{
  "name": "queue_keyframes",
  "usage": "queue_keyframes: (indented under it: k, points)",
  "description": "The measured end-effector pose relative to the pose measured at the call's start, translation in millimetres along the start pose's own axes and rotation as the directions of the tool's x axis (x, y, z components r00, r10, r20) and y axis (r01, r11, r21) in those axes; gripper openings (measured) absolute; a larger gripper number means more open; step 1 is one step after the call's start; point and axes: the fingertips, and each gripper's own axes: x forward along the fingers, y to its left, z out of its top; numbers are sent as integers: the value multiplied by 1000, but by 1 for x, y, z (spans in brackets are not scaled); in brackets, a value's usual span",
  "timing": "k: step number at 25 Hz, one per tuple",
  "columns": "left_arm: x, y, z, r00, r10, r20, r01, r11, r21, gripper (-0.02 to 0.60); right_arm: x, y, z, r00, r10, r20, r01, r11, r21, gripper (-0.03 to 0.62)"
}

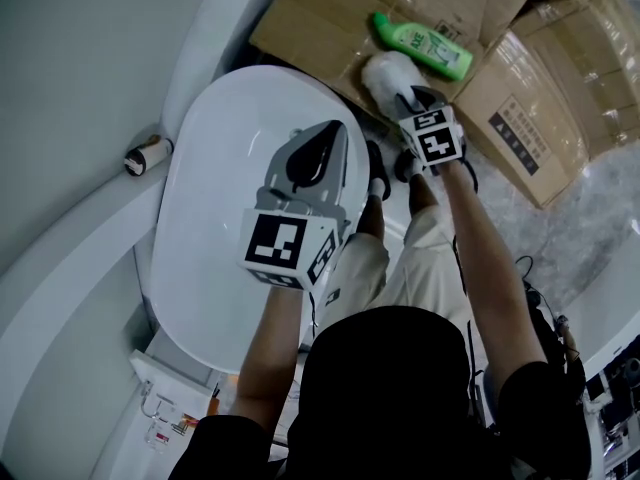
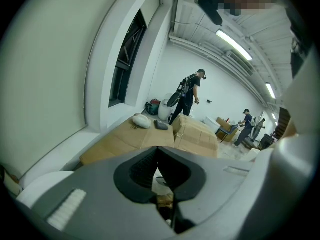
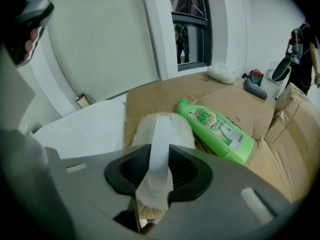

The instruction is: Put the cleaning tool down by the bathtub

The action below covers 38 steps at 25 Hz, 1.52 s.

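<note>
Cleaning tool (image 3: 179, 128), clamped in right gripper (image 3: 160, 154), near end hidden

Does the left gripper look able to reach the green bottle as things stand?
Probably not directly: the left gripper hangs over the bathtub, and the white duster in the right gripper blocks the green bottle.

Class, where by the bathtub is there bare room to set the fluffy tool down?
Bare cardboard lies between the bathtub rim and the green bottle. It is crowded right beside the bottle, where the right gripper holds the fluffy tool.
</note>
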Motion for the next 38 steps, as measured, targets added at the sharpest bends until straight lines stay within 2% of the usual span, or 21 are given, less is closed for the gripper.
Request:
queue_keyframes:
  k: [16,29,38]
  points:
    - [-17,-5,18,999,-34,30,33,999,28,-2,-37,5,22,999,-29,34,30,999,-18,98]
    - [-30,-43,41,996,-82,38,78,993,90,-2,-131,24,56,984,-13,180,25,998,-64,98]
    - [-51,-94,39,996,-62,57,56,993,105,-2,-207,27,45,960,-29,278,50,996,-68,98]
